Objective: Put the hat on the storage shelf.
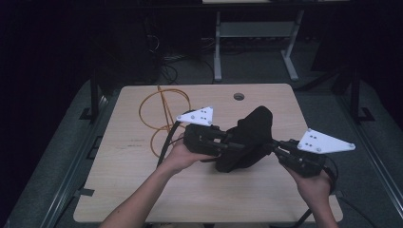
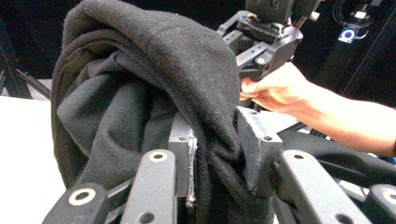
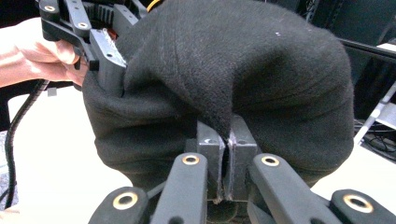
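At the far left of the wooden table [image 1: 142, 199] lies a loose coil of orange cable [image 1: 164, 116], well apart from the work and not part of it. Just to its right, the left gripper [image 1: 227, 145] is clamped on a black garment [image 1: 247, 137], a thick knit or fleece piece, perhaps a sweater. In the left gripper view its jaws stand partly apart with a bunched fold of the cloth [image 2: 140, 93] filling the gap between them. The garment sits mid-table, lifted into a hump between the two tools, with its lower edge apparently resting on the tabletop. At its right side the right gripper [image 1: 276, 148] pinches another edge; in the right gripper view the jaws are almost closed, with only a thin layer of the fabric [image 3: 261, 79] nipped between them.

The step in hand looks like folding or spreading the garment: both holds are made and the cloth is raised, still crumpled. The next move probably calls for drawing the two grippers apart and upward together, so the cloth hangs open and its edges can be told apart, then laying it flat. The thin right-hand pinch could slip if the pull is uneven, so both hands should move at the same pace.
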A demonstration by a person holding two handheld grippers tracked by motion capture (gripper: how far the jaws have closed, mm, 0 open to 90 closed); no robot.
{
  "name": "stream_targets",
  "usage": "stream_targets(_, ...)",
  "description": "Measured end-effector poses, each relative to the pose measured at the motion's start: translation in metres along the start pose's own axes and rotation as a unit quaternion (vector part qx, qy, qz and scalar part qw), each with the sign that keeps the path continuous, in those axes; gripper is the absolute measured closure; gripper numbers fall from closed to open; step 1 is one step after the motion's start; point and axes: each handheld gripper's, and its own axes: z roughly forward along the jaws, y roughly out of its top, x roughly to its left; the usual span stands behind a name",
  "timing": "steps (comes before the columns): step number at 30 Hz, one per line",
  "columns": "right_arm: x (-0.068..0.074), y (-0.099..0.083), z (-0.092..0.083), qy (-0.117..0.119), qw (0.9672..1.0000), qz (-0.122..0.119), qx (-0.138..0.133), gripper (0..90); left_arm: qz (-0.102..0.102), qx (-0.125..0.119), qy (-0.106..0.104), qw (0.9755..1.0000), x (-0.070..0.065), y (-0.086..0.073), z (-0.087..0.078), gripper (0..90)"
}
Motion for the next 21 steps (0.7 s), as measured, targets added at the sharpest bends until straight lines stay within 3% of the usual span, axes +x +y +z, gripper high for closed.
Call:
stream_targets(8,-0.001,0.010,0.003,0.008,1.0000,-0.004,0.004,87.2,0.014,0.008,0.032,0.9994,-0.001,0.000,-0.009,59.9)
stream_targets(16,-0.009,0.013,-0.001,0.010,0.9999,0.013,0.004,87.2,0.021,0.008,0.057,0.9981,-0.005,0.000,-0.025,54.3)
stream_targets(21,-0.017,0.019,-0.008,0.006,0.9998,0.018,0.002,87.2,0.032,0.027,0.079,0.9960,-0.010,-0.005,-0.035,51.9)
